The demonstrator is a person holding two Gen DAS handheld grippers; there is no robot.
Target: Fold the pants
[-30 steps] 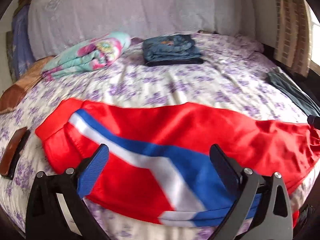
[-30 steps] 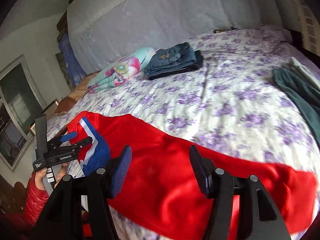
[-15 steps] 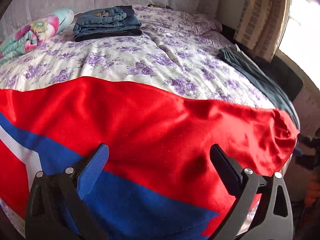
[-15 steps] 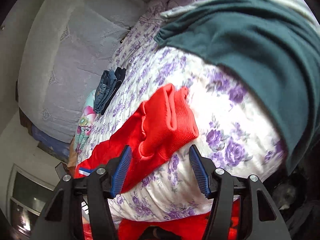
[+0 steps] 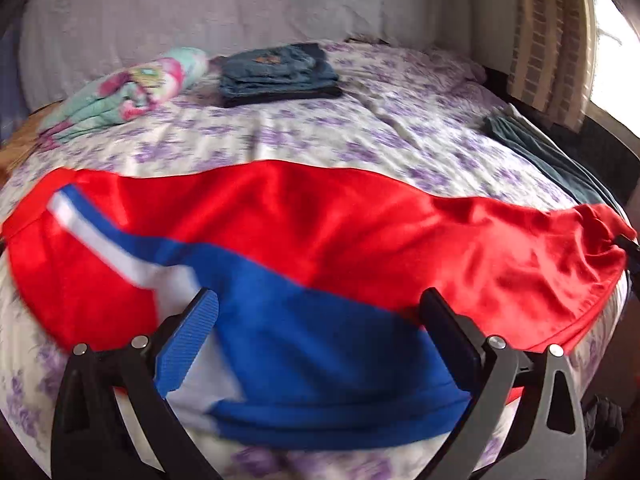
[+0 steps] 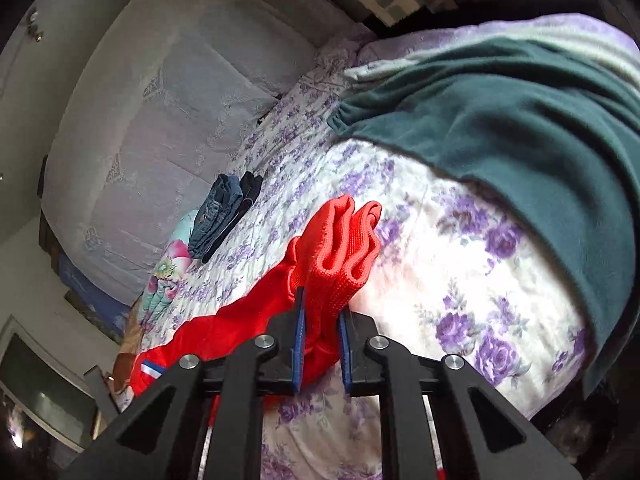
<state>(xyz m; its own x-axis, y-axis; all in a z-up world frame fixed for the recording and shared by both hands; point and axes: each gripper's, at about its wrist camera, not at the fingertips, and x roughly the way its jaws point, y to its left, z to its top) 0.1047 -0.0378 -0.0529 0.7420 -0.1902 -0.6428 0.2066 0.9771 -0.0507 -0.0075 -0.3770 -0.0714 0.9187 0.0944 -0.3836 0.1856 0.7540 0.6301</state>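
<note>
Red pants (image 5: 320,224) with a blue and white stripe lie stretched across the near edge of the flowered bed (image 5: 312,136). My left gripper (image 5: 320,312) is open and hovers over the blue stripe in the middle of the pants, touching nothing. In the right wrist view, the ribbed red cuffs (image 6: 340,248) bunch up at the leg end of the pants. My right gripper (image 6: 322,320) is closing its jaws, and both pads press on the red cuff fabric between them.
Folded jeans (image 5: 276,72) and a rolled floral blanket (image 5: 132,92) lie at the back of the bed by the grey headboard (image 5: 224,12). A dark green garment (image 6: 520,128) drapes over the bed's right edge. A curtain (image 5: 548,36) hangs at the right.
My right gripper swung from the middle of the pants to the cuff end, rolled, and closed on the red cuffs. The left view swung right, then back left; its jaws stayed open.
</note>
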